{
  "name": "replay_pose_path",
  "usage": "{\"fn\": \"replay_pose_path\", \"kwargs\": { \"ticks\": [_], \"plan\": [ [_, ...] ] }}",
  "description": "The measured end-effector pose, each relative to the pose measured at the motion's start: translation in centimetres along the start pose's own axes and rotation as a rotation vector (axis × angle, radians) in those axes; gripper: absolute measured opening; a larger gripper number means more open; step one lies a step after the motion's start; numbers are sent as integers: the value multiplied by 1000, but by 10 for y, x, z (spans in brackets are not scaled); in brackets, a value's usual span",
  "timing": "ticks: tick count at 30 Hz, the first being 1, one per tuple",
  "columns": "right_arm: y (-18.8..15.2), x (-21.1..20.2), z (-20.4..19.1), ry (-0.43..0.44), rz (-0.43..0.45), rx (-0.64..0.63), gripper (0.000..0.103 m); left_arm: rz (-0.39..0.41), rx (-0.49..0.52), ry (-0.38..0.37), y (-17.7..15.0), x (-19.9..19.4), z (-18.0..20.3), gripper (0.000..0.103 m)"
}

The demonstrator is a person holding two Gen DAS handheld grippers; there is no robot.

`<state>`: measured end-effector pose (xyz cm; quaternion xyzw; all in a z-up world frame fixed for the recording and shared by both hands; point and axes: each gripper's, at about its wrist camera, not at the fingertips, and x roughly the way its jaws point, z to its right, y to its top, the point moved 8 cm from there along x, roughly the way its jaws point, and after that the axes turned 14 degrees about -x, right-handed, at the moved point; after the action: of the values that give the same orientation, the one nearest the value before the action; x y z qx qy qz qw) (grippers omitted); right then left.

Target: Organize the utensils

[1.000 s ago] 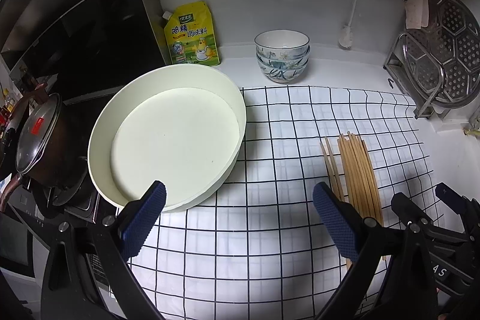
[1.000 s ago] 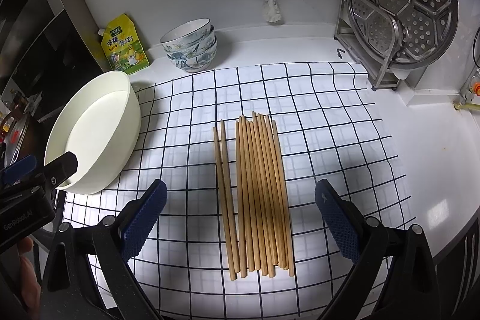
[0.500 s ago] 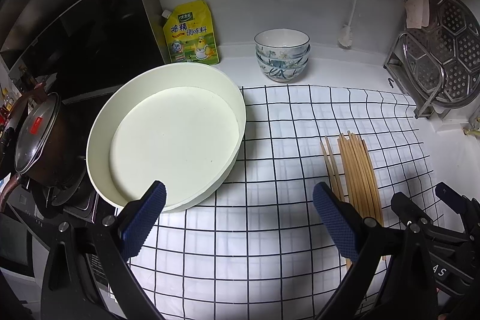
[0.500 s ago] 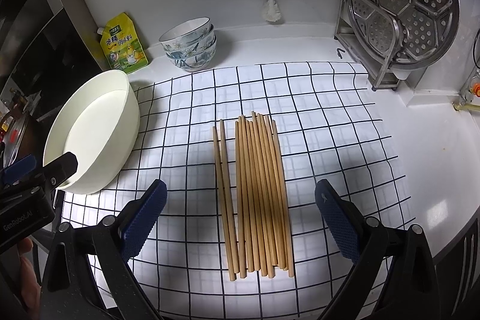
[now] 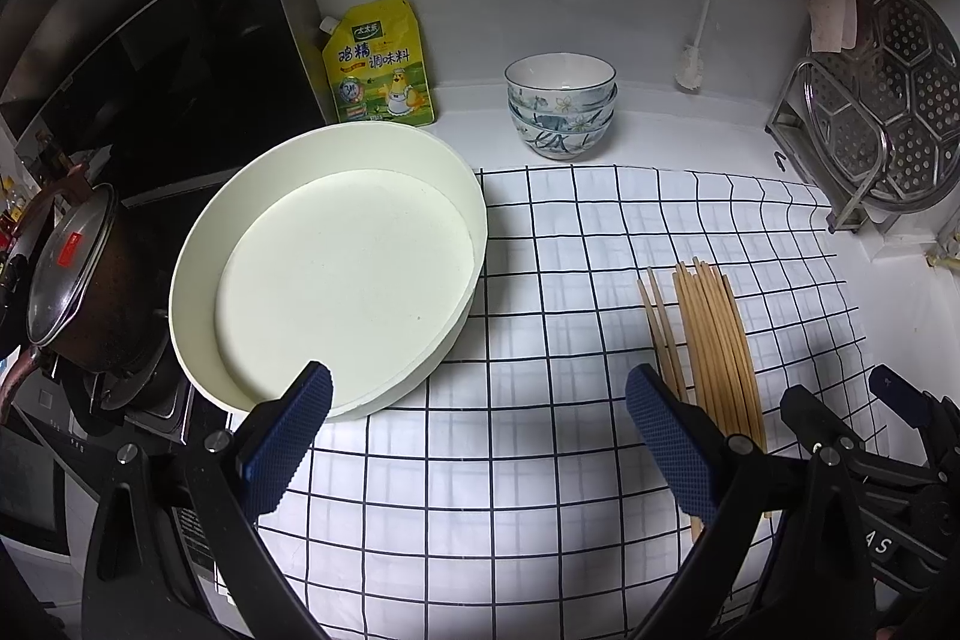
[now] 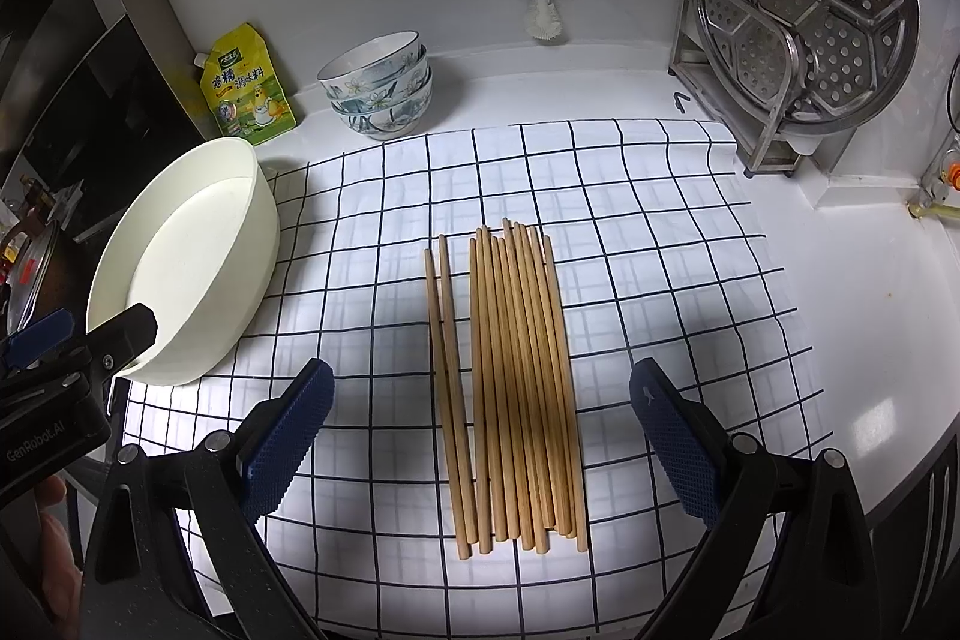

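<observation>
Several wooden chopsticks (image 6: 516, 376) lie side by side on a white black-grid cloth (image 6: 660, 244); a pair (image 6: 447, 370) lies slightly apart to their left. They also show in the left wrist view (image 5: 711, 340). My right gripper (image 6: 480, 436) is open and empty, hovering above the near ends of the chopsticks. My left gripper (image 5: 480, 436) is open and empty, above the cloth between the chopsticks and a round white tray (image 5: 204, 244). The white tray (image 6: 264, 220) sits at the cloth's left edge.
Stacked patterned bowls (image 5: 561, 112) and a yellow seasoning pouch (image 5: 381, 64) stand by the back wall. A metal rack with a steamer plate (image 6: 804, 22) stands at back right. A lidded pot (image 5: 66, 274) sits on the stove to the left.
</observation>
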<state>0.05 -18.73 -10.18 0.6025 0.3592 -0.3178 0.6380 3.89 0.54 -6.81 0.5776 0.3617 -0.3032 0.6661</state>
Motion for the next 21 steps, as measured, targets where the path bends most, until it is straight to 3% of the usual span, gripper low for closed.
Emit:
{"fn": "replay_pose_path", "kwargs": {
  "ticks": [8,18,21],
  "plan": [
    [-17,1,26,-12,-13,22,94,-26,7,-10,-11,14,17,97],
    [-46,31,68,-1,-36,19,94,-128,41,-62,-50,66,57,97],
    [-52,49,78,-4,-50,5,94,-143,46,-48,-61,83,65,97]
  ]
}}
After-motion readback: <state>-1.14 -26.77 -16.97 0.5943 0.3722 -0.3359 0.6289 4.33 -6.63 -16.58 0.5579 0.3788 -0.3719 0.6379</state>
